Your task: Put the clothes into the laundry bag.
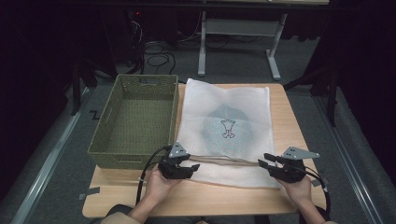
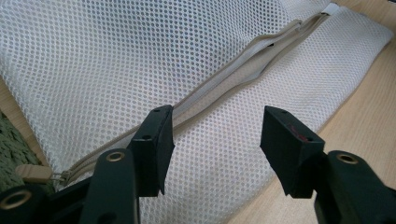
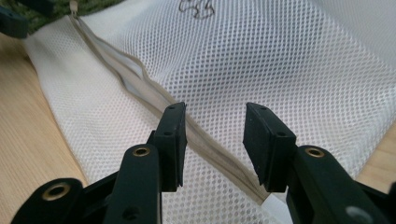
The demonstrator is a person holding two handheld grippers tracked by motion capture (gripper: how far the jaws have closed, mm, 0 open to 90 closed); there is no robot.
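Two grippers hang over the near half of a wooden table [image 1: 299, 121], and nearly everything on it is one big white mesh laundry bag [image 1: 243, 100], lying flat from the far edge down toward the person. Something dark with a small drawn figure shows through the mesh near the middle. Just left of the bag, touching its edge, sits an olive woven basket [image 1: 135, 119]. A beige zipper [image 2: 224, 81] crosses the bag's near end, partly gaping, with its pull tab [image 2: 32, 172] at the basket side. The left gripper [image 1: 187, 169] hovers at that end, jaws spread wide with nothing between them. The right gripper [image 1: 267, 163] straddles the zipper's other end, likewise wide open and holding nothing.
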